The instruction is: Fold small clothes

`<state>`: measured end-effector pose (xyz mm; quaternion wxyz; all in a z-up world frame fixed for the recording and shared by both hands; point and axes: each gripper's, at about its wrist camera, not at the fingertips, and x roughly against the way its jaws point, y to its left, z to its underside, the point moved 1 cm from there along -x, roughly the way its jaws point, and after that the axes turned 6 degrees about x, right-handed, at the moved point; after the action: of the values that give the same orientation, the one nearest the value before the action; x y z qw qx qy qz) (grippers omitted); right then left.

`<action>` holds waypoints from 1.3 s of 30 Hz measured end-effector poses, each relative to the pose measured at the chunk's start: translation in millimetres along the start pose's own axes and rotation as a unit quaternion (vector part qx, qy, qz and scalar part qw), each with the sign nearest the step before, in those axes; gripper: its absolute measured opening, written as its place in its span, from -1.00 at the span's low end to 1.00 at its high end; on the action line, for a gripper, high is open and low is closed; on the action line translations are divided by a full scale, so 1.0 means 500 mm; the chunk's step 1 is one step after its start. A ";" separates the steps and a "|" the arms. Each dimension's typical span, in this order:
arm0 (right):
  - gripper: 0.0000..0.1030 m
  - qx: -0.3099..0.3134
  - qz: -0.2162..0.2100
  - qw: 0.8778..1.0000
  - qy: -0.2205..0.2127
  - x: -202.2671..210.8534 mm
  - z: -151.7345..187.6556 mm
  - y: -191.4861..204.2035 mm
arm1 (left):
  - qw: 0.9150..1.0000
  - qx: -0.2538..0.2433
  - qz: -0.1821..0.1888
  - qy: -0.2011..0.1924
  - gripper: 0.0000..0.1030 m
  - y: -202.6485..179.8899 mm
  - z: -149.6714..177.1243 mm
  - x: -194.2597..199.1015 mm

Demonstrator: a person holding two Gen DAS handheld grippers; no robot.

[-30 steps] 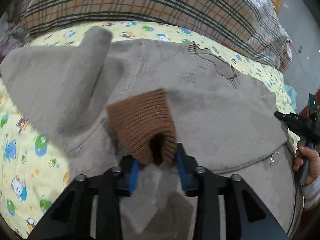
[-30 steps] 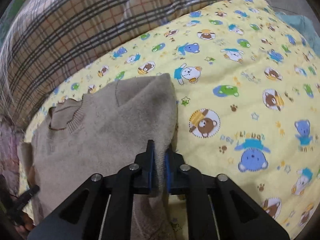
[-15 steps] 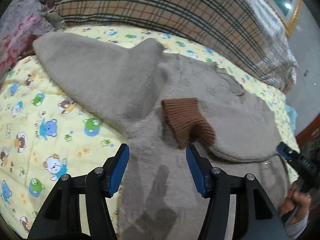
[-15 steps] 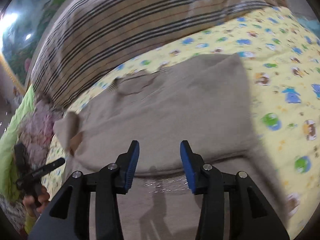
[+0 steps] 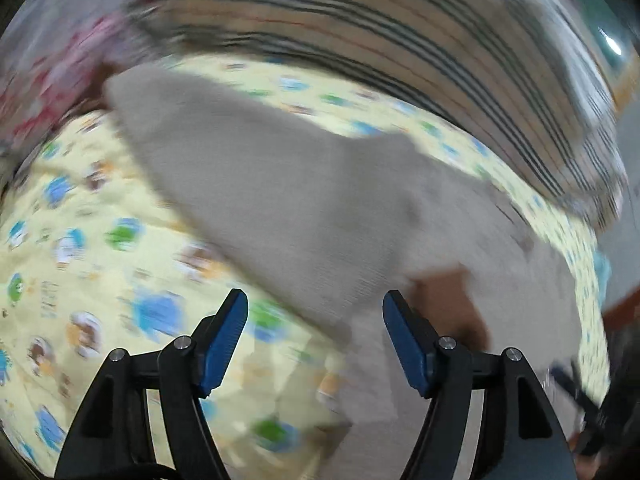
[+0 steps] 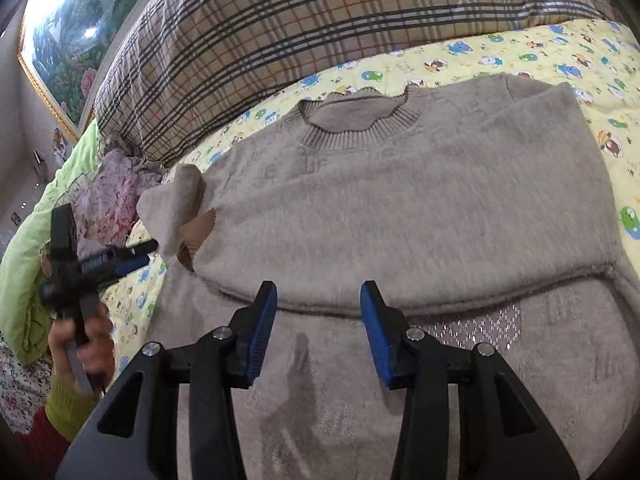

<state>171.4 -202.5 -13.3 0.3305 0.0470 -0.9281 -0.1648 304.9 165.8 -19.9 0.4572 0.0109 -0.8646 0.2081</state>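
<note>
A beige fuzzy sweater lies flat on the yellow cartoon sheet, neck opening at the far side. Its right side is folded inward over the body. Its left sleeve is folded in, brown ribbed cuff on the body; the cuff also shows in the right wrist view. My right gripper is open and empty above the lower body. My left gripper is open and empty over the sleeve's edge; its view is blurred. It shows in the right wrist view.
A plaid pillow lies along the far side of the bed. A pink floral cloth and a green blanket are bunched at the left. A framed painting hangs behind. Yellow sheet shows left of the sweater.
Both grippers opened and let go: the left released the brown cuff onto the body, the right released the folded side. Both pulled back; the left is swinging left, blurring its view.
</note>
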 end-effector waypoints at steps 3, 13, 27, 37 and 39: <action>-0.13 -0.008 -0.009 1.000 0.003 -0.006 0.014 0.004 | 0.998 0.049 -0.026 -0.009 0.39 0.077 -0.053 -0.015; -0.13 0.006 -0.017 1.000 0.014 0.015 0.036 0.043 | 0.984 0.177 0.015 -0.034 0.56 0.237 -0.250 -0.086; -0.13 -0.024 0.006 1.000 -0.016 0.100 0.044 -0.001 | 0.987 -0.002 0.099 -0.130 -0.90 -0.042 -0.196 0.092; -0.13 -0.067 0.017 0.996 -0.049 0.171 0.060 -0.059 | 0.963 -0.176 0.174 -0.111 -0.90 -0.372 0.026 0.134; -0.13 -0.077 0.024 0.995 -0.056 0.187 0.064 -0.074 | 0.959 -0.204 0.173 -0.094 -0.89 -0.424 0.074 0.109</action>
<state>77.8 -246.9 6.9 0.2842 -0.0104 -0.9306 -0.2306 288.5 -32.2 79.3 0.3231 -0.2125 -0.9166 0.1017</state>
